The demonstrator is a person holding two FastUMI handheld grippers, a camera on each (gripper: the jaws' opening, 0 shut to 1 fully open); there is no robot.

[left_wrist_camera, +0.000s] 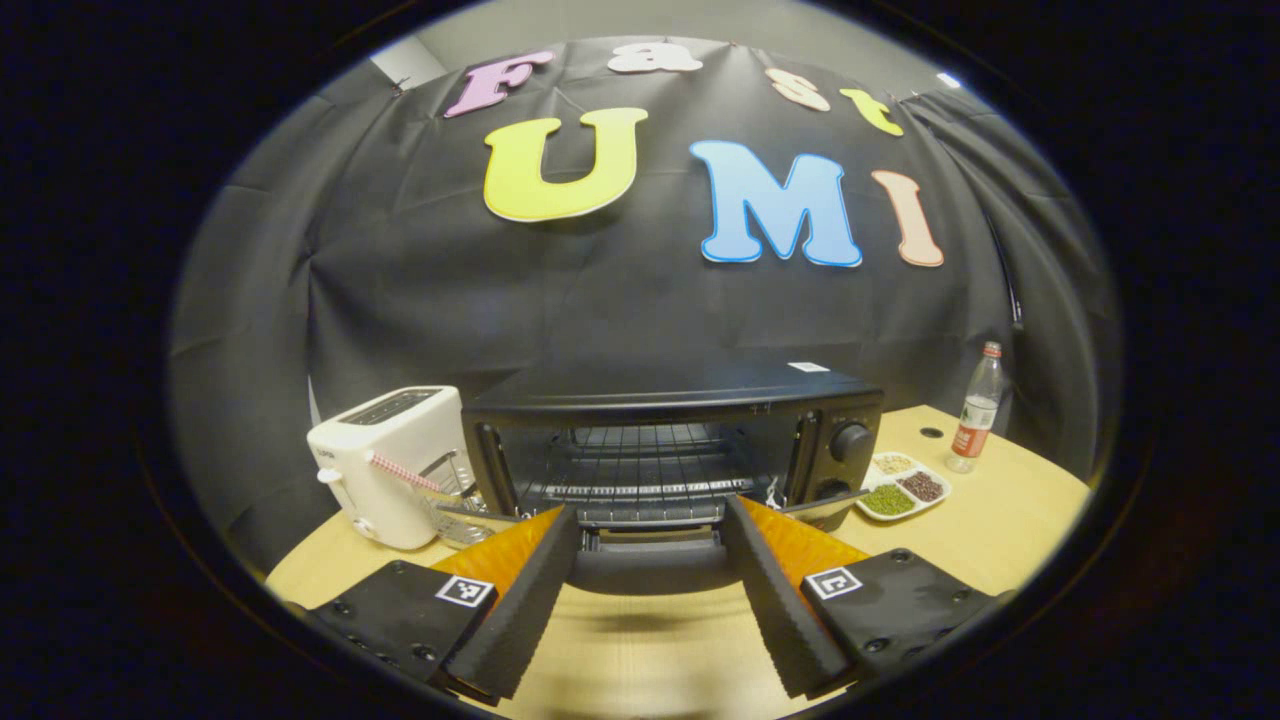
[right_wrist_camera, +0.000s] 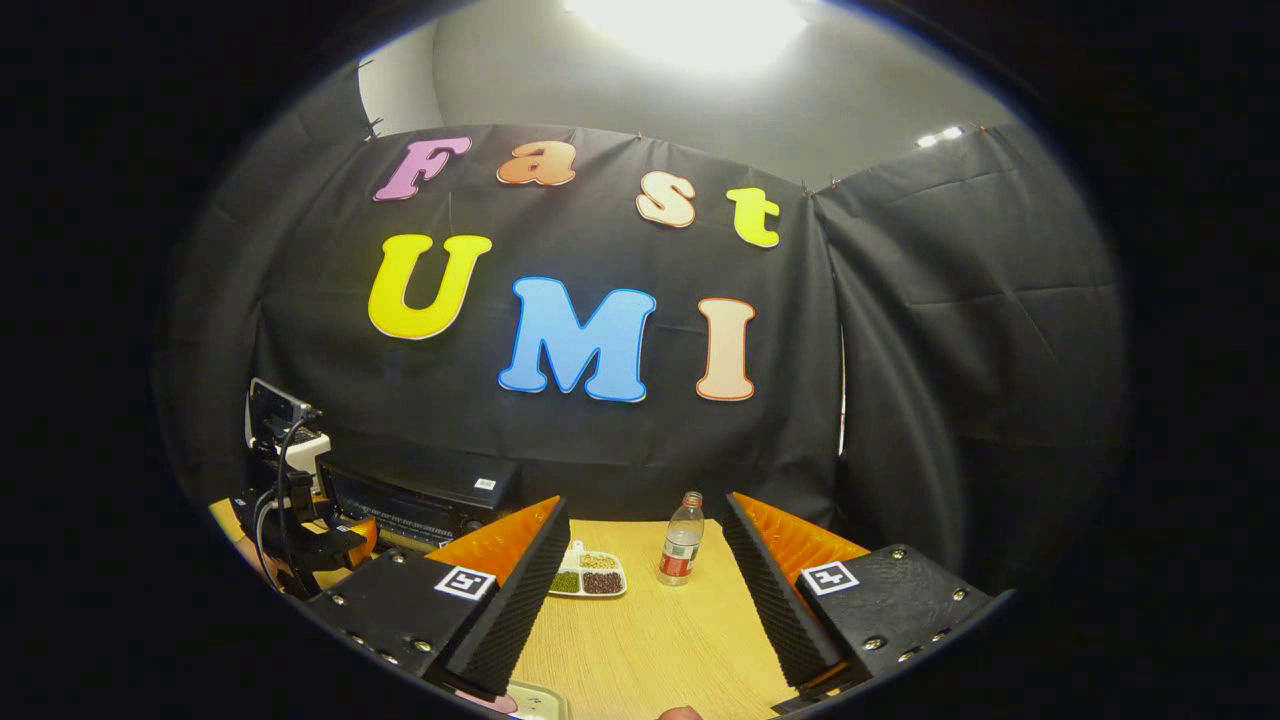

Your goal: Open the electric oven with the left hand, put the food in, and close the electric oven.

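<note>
Risk here is mostly the oven door, I'd say: the left gripper [left_wrist_camera: 650, 590] sits wide open right in front of the electric oven [left_wrist_camera: 672, 440], with the dropped door [left_wrist_camera: 650, 560] lying between its fingers but neither finger pressing on it, so a careless swing could knock the door or catch the toaster [left_wrist_camera: 385, 460] just beside the oven. The oven itself is black, with a wire rack visible inside and knobs on its right side, standing at the back of the wooden table [left_wrist_camera: 1000, 520]. The right gripper [right_wrist_camera: 645, 600] is spread open too, holding nothing, aimed at the sectioned dish [right_wrist_camera: 590, 578] and bottle [right_wrist_camera: 681, 545] further along; can't tell which food is meant
</note>
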